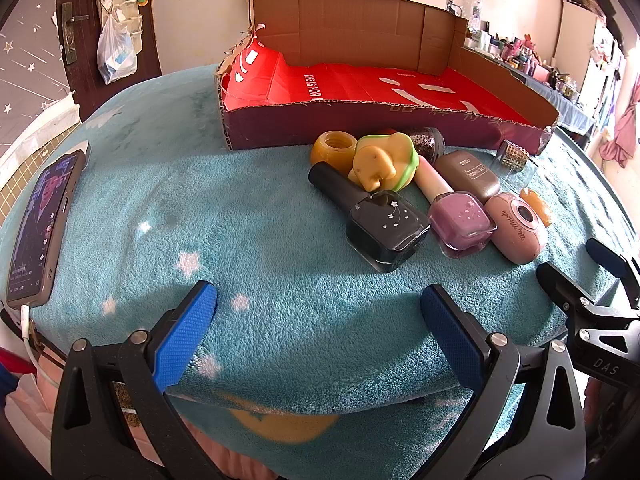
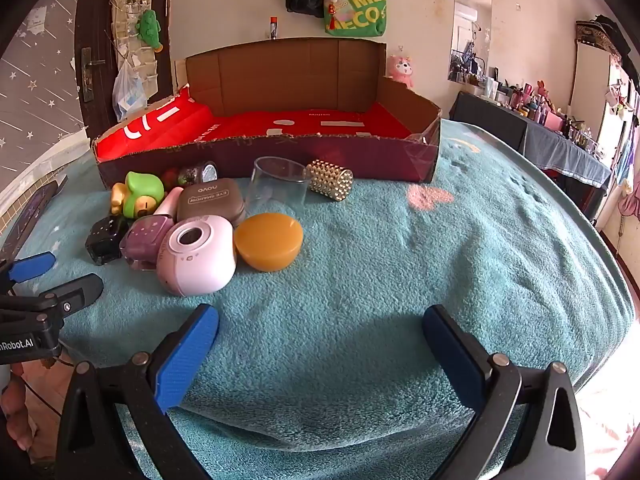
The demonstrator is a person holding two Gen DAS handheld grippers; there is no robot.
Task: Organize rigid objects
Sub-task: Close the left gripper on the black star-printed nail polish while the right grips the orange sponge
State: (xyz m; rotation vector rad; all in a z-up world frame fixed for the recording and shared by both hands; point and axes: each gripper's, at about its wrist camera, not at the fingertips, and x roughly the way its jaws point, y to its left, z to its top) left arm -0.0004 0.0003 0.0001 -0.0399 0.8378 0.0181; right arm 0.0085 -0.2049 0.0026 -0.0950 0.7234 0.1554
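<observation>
Both the left gripper (image 1: 319, 322) and right gripper (image 2: 320, 344) hang released over bare teal blanket (image 2: 400, 260); the cluttered bottles (image 1: 384, 228) and cardboard box (image 2: 280, 156) lie beyond the fingers.

We see our right gripper (image 2: 320, 344) hanging wide open above the teal blanket (image 2: 400, 260), small cosmetics clustered before the cardboard box (image 2: 280, 156).

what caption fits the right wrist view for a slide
Open right gripper hovers over teal blanket, facing clustered cosmetics and an empty cardboard box.
</observation>
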